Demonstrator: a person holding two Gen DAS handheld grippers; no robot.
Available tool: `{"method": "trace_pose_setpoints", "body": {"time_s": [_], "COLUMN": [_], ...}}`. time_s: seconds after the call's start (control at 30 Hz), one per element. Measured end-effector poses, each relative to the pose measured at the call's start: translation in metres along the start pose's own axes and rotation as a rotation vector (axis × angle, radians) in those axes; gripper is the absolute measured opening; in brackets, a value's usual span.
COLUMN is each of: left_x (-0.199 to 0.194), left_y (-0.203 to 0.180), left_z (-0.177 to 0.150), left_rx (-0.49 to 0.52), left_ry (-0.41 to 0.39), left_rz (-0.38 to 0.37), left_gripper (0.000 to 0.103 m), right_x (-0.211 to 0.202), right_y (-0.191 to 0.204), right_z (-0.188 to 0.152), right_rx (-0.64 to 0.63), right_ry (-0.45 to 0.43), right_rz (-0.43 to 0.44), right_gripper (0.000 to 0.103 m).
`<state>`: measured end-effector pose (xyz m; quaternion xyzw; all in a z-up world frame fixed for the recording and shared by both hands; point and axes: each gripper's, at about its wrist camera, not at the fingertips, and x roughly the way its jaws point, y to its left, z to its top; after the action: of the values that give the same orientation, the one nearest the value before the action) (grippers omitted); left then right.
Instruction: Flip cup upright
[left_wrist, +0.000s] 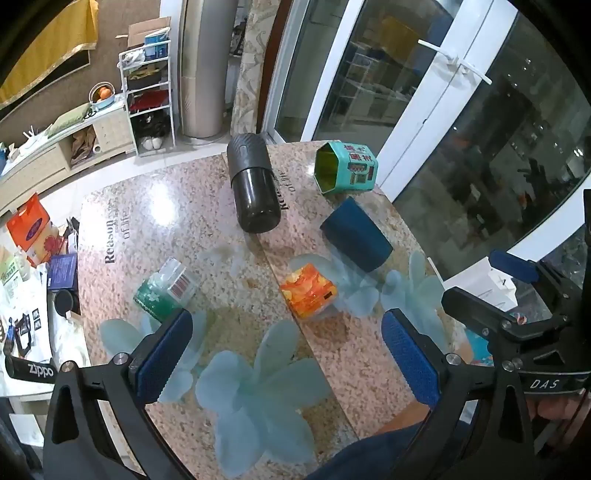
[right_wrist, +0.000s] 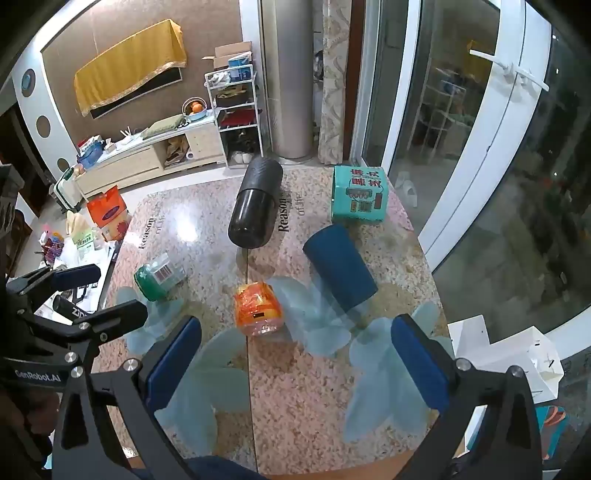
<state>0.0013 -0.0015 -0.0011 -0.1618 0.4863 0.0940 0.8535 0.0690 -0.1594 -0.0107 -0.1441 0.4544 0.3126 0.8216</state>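
The table (right_wrist: 317, 369) is being overlooked by both grippers, jaws spread and empty: left gripper (left_wrist: 288, 354), right gripper (right_wrist: 295, 358). The dark blue cup (right_wrist: 338, 269) is lying on its side, right of centre, near the teal tin (right_wrist: 360, 194). It is being judged light, rigid, smooth-walled; mid-body across the wall is being favoured as the hold.

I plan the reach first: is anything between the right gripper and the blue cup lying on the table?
Nothing visible. The right gripper is open, and bare table lies before the blue cup. The orange jar stands left of that path.
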Motion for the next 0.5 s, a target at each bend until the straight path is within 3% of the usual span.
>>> {"method": "trace_pose_setpoints", "body": {"time_s": [0.5], "left_x": [-0.002], "left_y": [0.009], "left_z": [0.002], "left_rx": [-0.006], "left_ry": [-0.011], "left_rz": [-0.025], "left_gripper": [0.103], "right_x": [0.006], "right_y": [0.007], "right_z": [-0.003], "right_rx": [-0.005], "right_ry": [0.001], "right_rz": [-0.012], "right_gripper": [0.103]}}
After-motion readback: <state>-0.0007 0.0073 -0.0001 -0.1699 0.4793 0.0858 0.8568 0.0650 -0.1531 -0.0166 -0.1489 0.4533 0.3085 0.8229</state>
